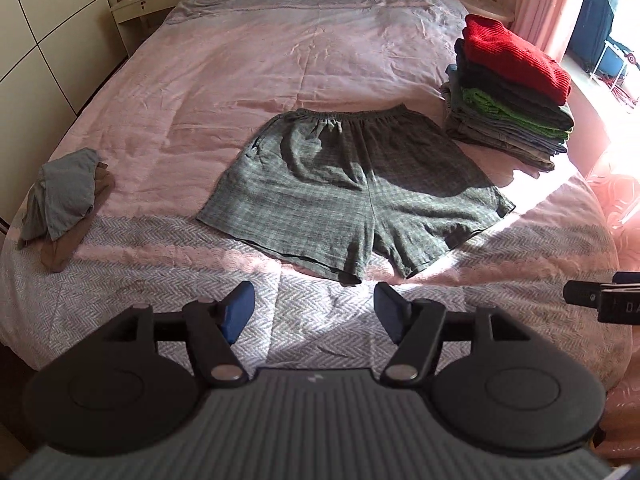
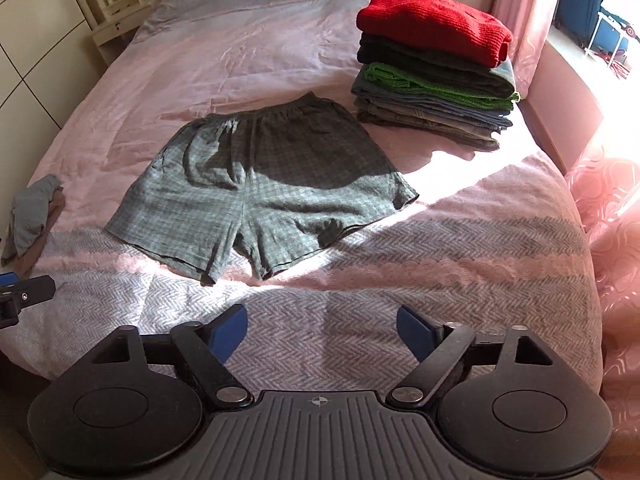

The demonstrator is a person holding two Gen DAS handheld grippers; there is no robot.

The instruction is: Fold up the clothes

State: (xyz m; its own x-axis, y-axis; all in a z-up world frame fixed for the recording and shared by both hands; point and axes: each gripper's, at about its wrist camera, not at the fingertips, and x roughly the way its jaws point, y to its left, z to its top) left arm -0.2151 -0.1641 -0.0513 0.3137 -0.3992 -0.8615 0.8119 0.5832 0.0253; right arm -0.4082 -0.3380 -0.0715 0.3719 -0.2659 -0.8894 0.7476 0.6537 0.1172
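A bed [image 1: 304,52] under a pink cover fills a sunlit bedroom. The plaid shorts [image 1: 352,188] lie flat at its middle. Right of the shorts stands a folded stack [image 1: 508,96]; left of them, a crumpled heap [image 1: 64,196]. Left hand-held gripper [image 1: 314,312] and right hand-held gripper [image 2: 322,334] hang released near the shorts' hems.

A wide bed [image 1: 280,52] under a pink cover with a grey herringbone band filled the room, cream panelled wardrobe doors [image 1: 44,40] and a small shelf unit [image 2: 116,4] stood at its left, and strong sunlight fell through pink curtains [image 1: 540,0] on the right.
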